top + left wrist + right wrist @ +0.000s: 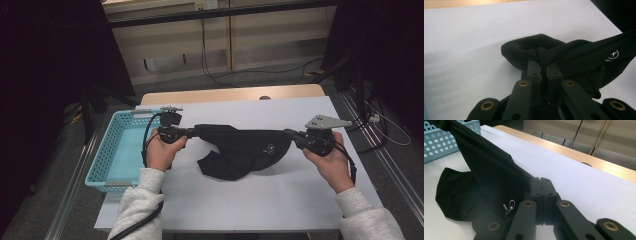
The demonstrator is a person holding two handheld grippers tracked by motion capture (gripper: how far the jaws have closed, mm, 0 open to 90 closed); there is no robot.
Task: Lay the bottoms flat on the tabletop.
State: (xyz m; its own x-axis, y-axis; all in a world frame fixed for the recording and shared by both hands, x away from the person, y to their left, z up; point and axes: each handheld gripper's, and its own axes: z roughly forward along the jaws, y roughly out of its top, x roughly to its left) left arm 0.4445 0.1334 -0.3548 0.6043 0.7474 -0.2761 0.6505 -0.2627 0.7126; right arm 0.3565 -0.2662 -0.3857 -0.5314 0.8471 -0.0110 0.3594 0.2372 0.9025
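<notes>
A black garment (245, 148) with a small white logo is stretched over the white table (260, 200) between both grippers. My left gripper (192, 131) is shut on its left end; in the left gripper view the cloth (564, 53) bunches between the pads (533, 71). My right gripper (289, 133) is shut on its right end. In the right gripper view the fabric (486, 170) runs up and left from the closed jaws, logo (509, 206) beside them. The lower part of the garment sags onto the table in a fold (220, 167).
A light blue mesh basket (107, 155) stands at the table's left edge, close to my left hand. The table's wooden far edge (230, 94) borders open floor with cables. White surface lies bare in front of the garment and to its right.
</notes>
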